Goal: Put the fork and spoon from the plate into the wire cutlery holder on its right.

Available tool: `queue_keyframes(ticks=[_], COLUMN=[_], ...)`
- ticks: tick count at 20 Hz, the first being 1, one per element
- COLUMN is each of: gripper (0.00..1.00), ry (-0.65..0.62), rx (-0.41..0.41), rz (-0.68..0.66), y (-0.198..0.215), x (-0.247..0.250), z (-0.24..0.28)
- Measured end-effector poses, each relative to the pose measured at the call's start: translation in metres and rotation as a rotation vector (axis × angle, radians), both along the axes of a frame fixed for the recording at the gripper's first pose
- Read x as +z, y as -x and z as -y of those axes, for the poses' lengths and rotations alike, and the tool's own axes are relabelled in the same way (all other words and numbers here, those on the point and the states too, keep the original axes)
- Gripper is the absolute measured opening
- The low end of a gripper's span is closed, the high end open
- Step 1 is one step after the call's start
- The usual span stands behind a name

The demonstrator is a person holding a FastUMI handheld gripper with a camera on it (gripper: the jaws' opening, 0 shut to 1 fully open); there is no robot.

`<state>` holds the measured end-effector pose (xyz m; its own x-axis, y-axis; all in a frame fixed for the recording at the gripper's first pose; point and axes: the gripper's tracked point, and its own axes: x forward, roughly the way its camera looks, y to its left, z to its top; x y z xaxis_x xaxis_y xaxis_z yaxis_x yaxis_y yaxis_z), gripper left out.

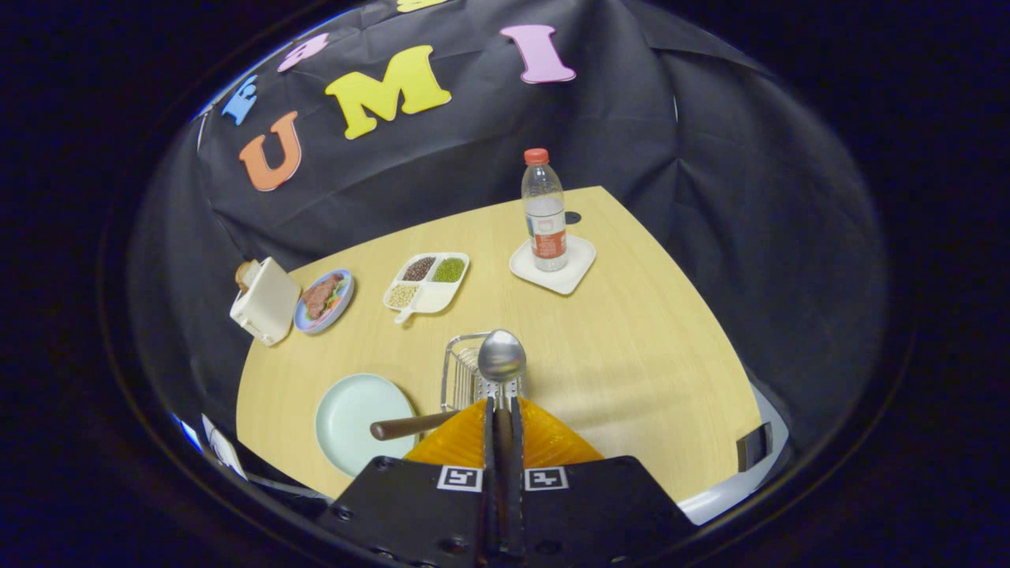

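My gripper (503,398) is shut on the handle of a metal spoon (501,355). The spoon's bowl sticks out ahead of the fingertips, above the wire cutlery holder (461,371). The holder stands just right of a pale green plate (351,410). A brown handle (402,427) reaches from the holder's side out over the plate's right part. Its other end is hidden behind my fingers, so I cannot tell whether it is the fork.
Beyond the holder are a white divided tray of beans (426,282), a water bottle (544,211) on a white square coaster (572,272), a blue plate of food (323,301) and a white toaster (264,301). The wooden table (647,347) ends close on the right.
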<state>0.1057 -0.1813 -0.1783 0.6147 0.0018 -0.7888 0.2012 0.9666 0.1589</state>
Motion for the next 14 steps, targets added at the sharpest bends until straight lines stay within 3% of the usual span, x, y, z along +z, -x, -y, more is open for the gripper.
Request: queue_keyframes(ticks=[11, 14], gripper=[0.07, 0.01], ry=[-0.014, -0.007], rx=[0.019, 0.022], rz=[0.021, 0.033], y=[-0.010, -0.009], x=[-0.011, -0.007], z=[-0.013, -0.014])
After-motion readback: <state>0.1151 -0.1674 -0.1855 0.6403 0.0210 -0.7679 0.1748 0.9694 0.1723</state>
